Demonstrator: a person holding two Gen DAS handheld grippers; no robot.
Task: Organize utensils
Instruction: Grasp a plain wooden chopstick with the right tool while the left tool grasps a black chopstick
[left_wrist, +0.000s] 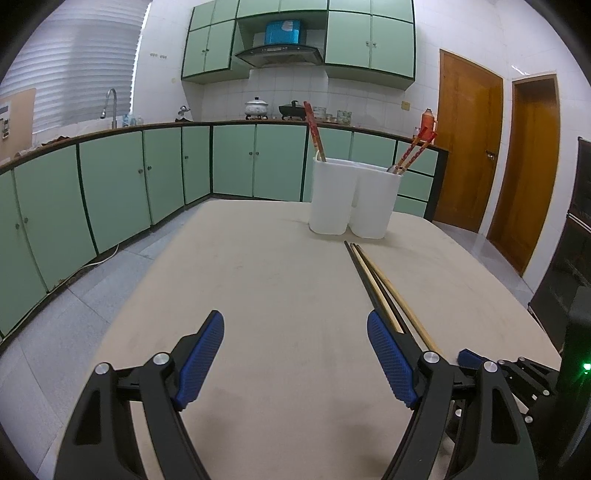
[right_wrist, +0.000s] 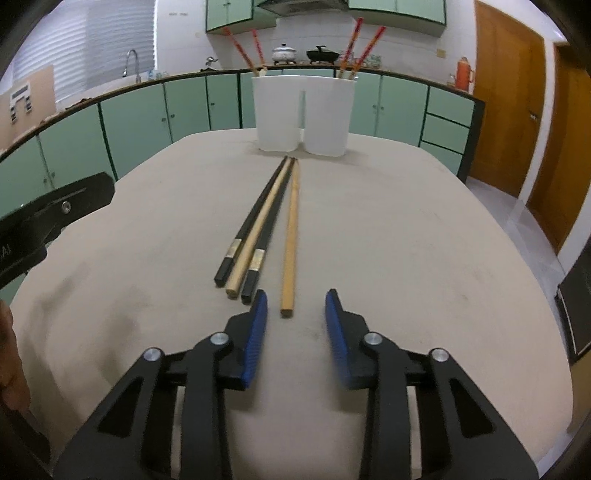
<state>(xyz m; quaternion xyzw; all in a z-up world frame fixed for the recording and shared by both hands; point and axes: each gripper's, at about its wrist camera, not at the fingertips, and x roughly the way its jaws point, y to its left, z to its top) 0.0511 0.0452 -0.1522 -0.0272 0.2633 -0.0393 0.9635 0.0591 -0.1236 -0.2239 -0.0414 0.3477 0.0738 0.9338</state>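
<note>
Several chopsticks lie on the beige table (right_wrist: 406, 240): two black ones (right_wrist: 255, 221), a pale wooden one (right_wrist: 258, 229) between them, and a tan wooden one (right_wrist: 291, 236) to their right. A white two-compartment holder (right_wrist: 303, 114) stands at the table's far end with red chopsticks (right_wrist: 243, 48) in the left compartment and more (right_wrist: 360, 40) in the right. My right gripper (right_wrist: 295, 301) is open, its tips either side of the tan chopstick's near end. My left gripper (left_wrist: 295, 325) is open and empty, left of the chopsticks (left_wrist: 373, 280); the holder (left_wrist: 351, 199) is ahead.
Green kitchen cabinets (left_wrist: 110, 184) run along the left and far walls, with a sink tap (left_wrist: 110, 103), pots (left_wrist: 256, 107) and a red thermos (left_wrist: 428, 120) on the counter. Wooden doors (left_wrist: 469, 144) stand at the right. A dark appliance (left_wrist: 576, 258) sits at the far right.
</note>
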